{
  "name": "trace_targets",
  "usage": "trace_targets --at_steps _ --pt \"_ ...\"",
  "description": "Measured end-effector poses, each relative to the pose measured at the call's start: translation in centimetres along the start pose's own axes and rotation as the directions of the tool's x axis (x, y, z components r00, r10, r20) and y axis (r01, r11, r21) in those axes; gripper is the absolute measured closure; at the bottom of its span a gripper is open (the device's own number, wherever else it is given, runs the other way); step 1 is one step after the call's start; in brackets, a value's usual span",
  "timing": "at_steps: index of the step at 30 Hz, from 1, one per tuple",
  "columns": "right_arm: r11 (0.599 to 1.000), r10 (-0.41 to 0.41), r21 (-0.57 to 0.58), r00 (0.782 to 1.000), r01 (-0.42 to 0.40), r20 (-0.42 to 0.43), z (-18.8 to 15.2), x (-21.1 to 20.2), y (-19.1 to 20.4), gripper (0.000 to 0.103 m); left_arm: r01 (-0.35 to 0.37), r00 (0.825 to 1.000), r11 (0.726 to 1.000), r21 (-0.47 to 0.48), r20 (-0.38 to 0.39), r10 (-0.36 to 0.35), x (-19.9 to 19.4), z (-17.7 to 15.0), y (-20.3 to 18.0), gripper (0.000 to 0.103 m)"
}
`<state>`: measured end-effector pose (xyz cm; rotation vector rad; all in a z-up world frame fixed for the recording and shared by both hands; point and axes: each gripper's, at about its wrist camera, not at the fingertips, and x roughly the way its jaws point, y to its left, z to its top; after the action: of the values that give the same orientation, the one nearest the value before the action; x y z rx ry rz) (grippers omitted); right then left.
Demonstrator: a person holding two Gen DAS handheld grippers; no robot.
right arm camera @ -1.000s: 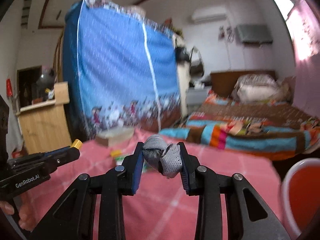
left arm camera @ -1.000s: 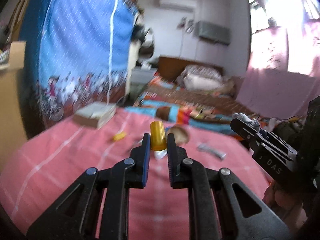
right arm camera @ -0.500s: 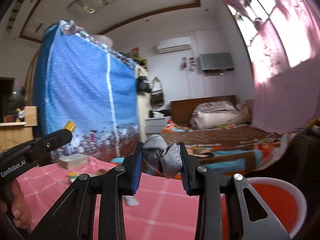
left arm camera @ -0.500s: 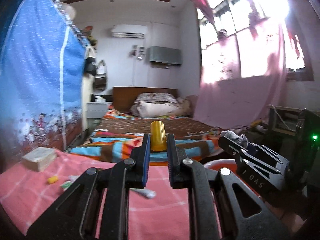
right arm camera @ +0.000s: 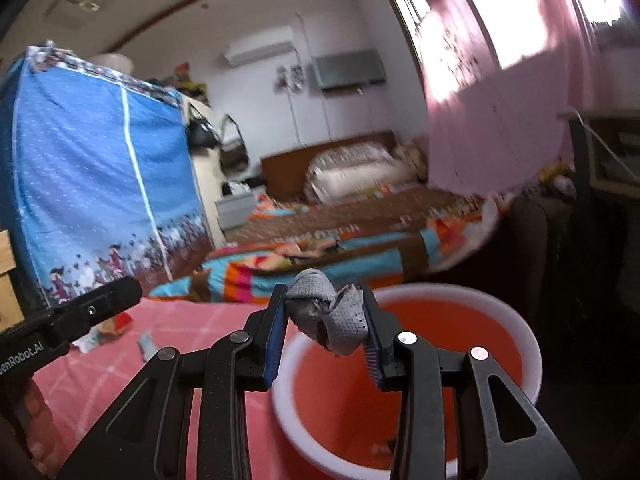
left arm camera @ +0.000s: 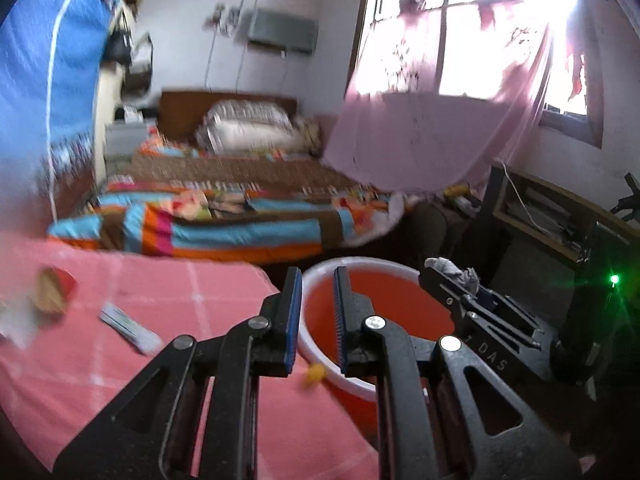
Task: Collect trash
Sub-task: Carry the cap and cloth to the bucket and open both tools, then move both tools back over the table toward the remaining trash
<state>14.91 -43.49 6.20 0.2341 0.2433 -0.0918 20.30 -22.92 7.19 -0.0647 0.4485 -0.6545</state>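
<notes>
A red bucket with a white rim (left arm camera: 320, 354) (right arm camera: 524, 332) stands beside the pink-covered bed edge. My left gripper (left arm camera: 317, 288) is open and empty over the bucket's near rim; a small yellow piece (left arm camera: 313, 376) shows blurred just below its fingers at the rim. My right gripper (right arm camera: 325, 316) is shut on a crumpled grey wad (right arm camera: 330, 318) and holds it above the bucket's near rim; it also shows in the left wrist view (left arm camera: 452, 276).
A white wrapper (left arm camera: 128, 326) and a brown-and-red scrap (left arm camera: 54, 290) lie on the pink checked cover (left arm camera: 100, 380). A bed with a striped blanket (left arm camera: 224, 220) lies behind. A dark shelf unit (left arm camera: 552, 220) stands right of the bucket.
Both grippers swung right and down to the bucket. My left gripper opened and let go of the yellow cap, which is dropping at the rim. The right still grips the grey wad.
</notes>
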Motion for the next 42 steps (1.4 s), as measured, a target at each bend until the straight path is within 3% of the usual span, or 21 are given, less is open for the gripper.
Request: trace_targets --at_steps 3,11,15,17,22,24,31,34,36,39,41,42 --pt "1.000 -0.027 0.011 0.997 0.028 -0.067 -0.6 0.9 -1.0 0.070 0.025 0.997 0.999 -0.042 -0.072 -0.028 2.0 -0.4 -0.4 0.084" --pt "0.997 -0.042 0.052 0.982 0.052 -0.186 -2.4 2.2 -3.7 0.070 0.022 0.985 0.996 -0.089 -0.170 -0.037 4.9 -1.6 -0.6 0.085" --pt "0.995 -0.048 0.070 0.971 0.067 -0.235 -3.0 2.6 -4.4 0.055 0.009 0.981 0.995 -0.103 -0.194 -0.029 5.3 -1.9 -0.6 0.084" --pt "0.995 -0.044 0.081 0.969 0.065 -0.241 -3.0 2.6 -4.6 0.054 -0.006 0.979 0.994 -0.105 -0.203 -0.015 5.2 -2.1 -0.5 0.082" --pt "0.993 -0.058 0.084 0.968 0.080 -0.243 -2.7 2.6 -4.4 0.037 -0.042 0.978 0.993 -0.110 -0.209 0.018 4.7 -2.1 0.2 0.073" --pt "0.993 -0.061 0.083 0.969 0.083 -0.238 -2.5 2.5 -4.2 0.030 -0.055 0.978 0.992 -0.116 -0.206 0.030 4.3 -2.1 0.6 0.065" --pt "0.992 -0.070 0.087 0.969 0.093 -0.238 -2.1 2.7 -3.4 0.021 -0.108 0.983 0.984 -0.138 -0.160 0.086 2.4 -1.6 2.2 0.046" --pt "0.993 -0.068 0.087 0.979 0.086 -0.195 -1.5 2.3 -2.6 0.016 -0.140 0.986 0.980 -0.143 -0.115 0.125 1.0 -1.3 3.1 0.037" --pt "0.994 -0.055 0.089 0.989 0.067 -0.139 -1.0 1.7 -1.8 0.006 -0.172 0.984 0.974 -0.149 -0.072 0.163 -0.2 -1.0 3.8 0.023" --pt "0.996 -0.031 0.087 0.998 0.037 -0.061 -0.3 1.0 -0.5 0.000 -0.220 0.975 0.963 -0.156 -0.002 0.222 -2.0 -0.6 4.8 0.011" --pt "0.997 -0.008 0.083 1.000 0.009 -0.017 0.2 0.6 0.5 0.000 -0.257 0.962 0.953 -0.161 0.051 0.268 -3.5 -0.3 5.5 0.000" --pt "0.997 0.005 0.078 1.000 -0.005 0.005 0.4 0.5 1.0 0.000 -0.285 0.950 0.944 -0.168 0.085 0.302 -4.4 -0.3 5.9 0.000"
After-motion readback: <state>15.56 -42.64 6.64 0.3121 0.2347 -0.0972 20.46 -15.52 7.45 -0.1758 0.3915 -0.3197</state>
